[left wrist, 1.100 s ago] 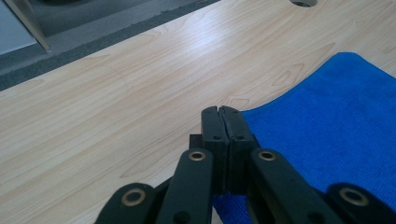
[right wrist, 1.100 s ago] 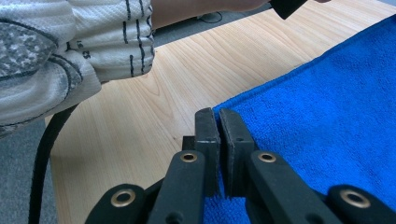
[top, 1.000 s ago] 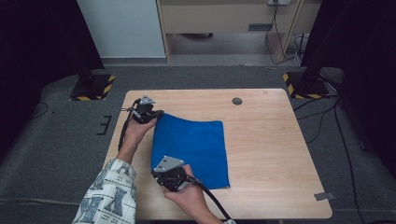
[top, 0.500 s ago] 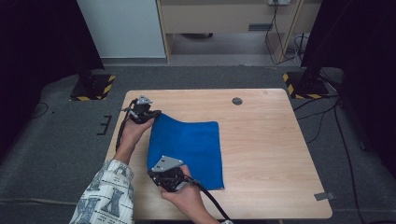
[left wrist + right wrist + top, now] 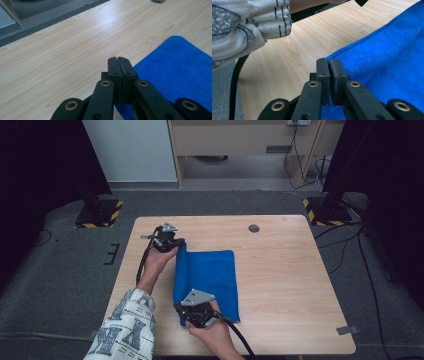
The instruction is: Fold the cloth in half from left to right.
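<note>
A blue cloth (image 5: 210, 275) lies on the wooden table (image 5: 285, 285), its left edge lifted into a rolled fold. My left gripper (image 5: 177, 243) is at the cloth's far left corner, and my right gripper (image 5: 183, 313) is at its near left corner. In the left gripper view the left gripper (image 5: 117, 60) has its jaws pressed together, with the blue cloth (image 5: 180, 75) coming out from under them. In the right gripper view the right gripper (image 5: 328, 61) is shut on the edge of the cloth (image 5: 387, 57). A patterned sleeve (image 5: 249, 22) fills the upper left of that view.
A round cable hole (image 5: 254, 228) sits near the table's far edge. A strip of tape (image 5: 346, 330) marks the near right corner. Black stands with striped bases (image 5: 97, 215) (image 5: 325, 210) flank the table's far corners. Bare wood lies to the right of the cloth.
Both grippers have moved to the right and drawn the cloth's left edge with them. The cloth now covers a narrower strip of the table.
</note>
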The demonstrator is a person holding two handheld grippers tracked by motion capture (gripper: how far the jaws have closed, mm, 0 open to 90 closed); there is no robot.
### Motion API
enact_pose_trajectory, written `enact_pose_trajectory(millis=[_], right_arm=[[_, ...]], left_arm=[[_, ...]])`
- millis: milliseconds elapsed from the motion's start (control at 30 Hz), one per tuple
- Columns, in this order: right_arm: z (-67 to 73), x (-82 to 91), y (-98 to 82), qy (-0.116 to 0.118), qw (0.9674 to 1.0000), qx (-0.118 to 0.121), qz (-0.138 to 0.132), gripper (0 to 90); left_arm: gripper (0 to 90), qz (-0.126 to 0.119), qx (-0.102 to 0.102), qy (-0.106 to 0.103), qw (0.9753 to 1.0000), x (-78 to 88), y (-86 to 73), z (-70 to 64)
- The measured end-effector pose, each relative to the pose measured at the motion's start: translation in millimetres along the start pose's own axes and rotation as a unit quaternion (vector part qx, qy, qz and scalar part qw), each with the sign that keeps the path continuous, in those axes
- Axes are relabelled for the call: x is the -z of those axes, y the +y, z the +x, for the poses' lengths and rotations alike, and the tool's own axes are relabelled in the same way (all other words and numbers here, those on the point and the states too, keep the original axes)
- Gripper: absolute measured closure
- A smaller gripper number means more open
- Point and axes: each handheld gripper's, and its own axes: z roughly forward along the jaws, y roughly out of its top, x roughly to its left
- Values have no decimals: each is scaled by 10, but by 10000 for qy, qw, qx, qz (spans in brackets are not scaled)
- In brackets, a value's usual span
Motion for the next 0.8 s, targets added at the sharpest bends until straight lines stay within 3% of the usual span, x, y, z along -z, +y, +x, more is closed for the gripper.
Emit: enact_pose_trajectory(millis=[300,367,800], right_arm=[[-108,123,-146,-102,9999,-113,20,871],[-129,153,-167,-119,9998,-140,7,871],[-272,351,-282,-290,9993,-205,72,871]], left_arm=[[890,79,-30,-94,9999,-169,23,-144],[890,25,92,-204,9997,-206,30,-175],[890,44,3,-272,9996,-392,87,-388]])
